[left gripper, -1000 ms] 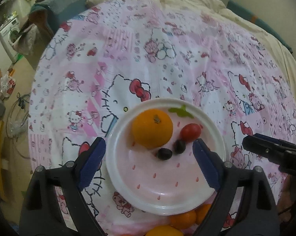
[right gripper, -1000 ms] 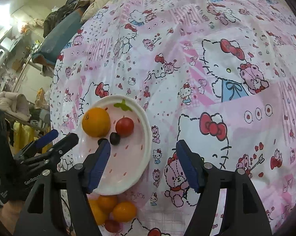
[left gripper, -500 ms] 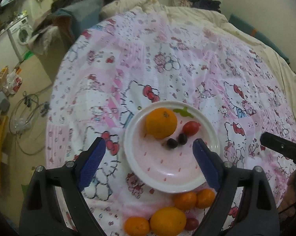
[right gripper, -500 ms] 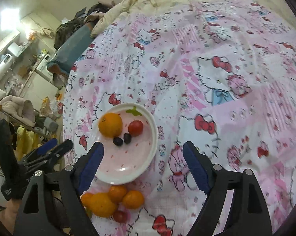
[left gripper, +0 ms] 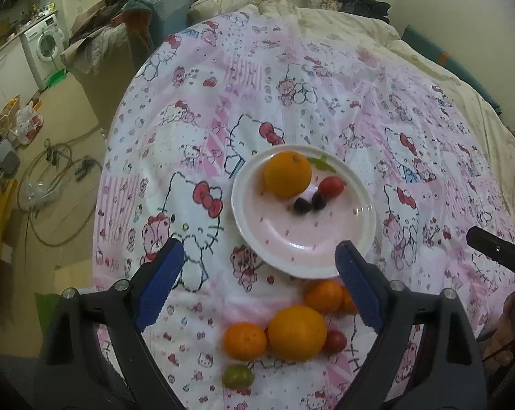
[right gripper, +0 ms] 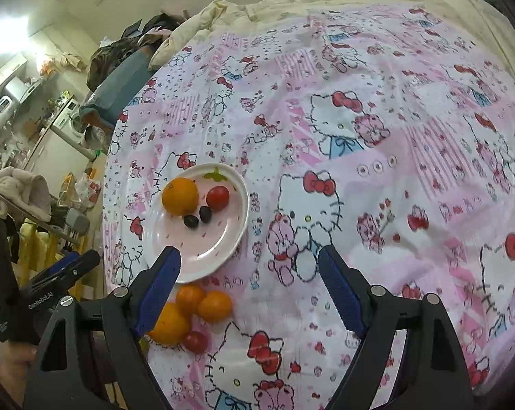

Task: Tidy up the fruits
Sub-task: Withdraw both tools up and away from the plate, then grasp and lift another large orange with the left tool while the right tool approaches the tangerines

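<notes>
Plate [left gripper: 361,239] on the bedsheet [left gripper: 326,85] holds an orange [left gripper: 287,175], a tomato [left gripper: 331,186] and two dark grapes [left gripper: 308,203] lying side by side. Loose fruits [left gripper: 296,332] cluster just beside its near rim. Left gripper [left gripper: 259,283] and right gripper [right gripper: 249,287] hover with jaws apart, empty.

Both grippers have pulled back, revealing loose fruit [left gripper: 296,333] below the plate [left gripper: 303,266].

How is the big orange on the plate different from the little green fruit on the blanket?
The big orange is bright orange; the green fruit is yellowish green. The orange is much larger. The orange sits on the plate, while the green fruit lies on the blanket outside it. Both are roundish, and no gripper touches either.
</notes>
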